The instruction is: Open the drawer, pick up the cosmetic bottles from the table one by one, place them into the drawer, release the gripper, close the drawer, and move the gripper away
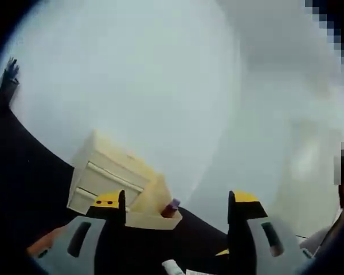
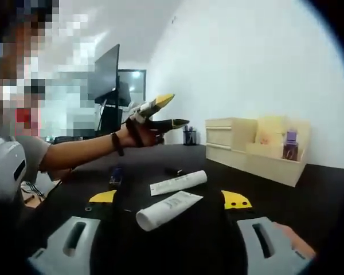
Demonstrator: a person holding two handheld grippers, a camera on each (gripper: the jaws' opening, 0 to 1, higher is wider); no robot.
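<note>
**Both grippers raised and empty; tubes on table, drawers shut**

The left gripper (image 1: 176,209) is held up off the black tabletop (image 2: 309,189), its yellow-tipped jaws spread wide with nothing between them. In the right gripper view it appears in the person's hand (image 2: 139,133), well above the table (jaws parted there too). The right gripper (image 2: 171,199) sits low over the table, its jaws also apart and empty.

The pale wooden drawer unit (image 1: 112,180) stands at the table's far edge against the white wall (image 2: 258,63). Both drawer fronts look flush, closed. A small purple-capped bottle (image 2: 290,144) stands upright in the unit's open side compartment.

Two white cosmetic tubes (image 2: 169,209) lie on the tabletop, close together and just ahead of the right gripper. A small dark item (image 2: 116,175) lies further left; its kind cannot be told.
</note>
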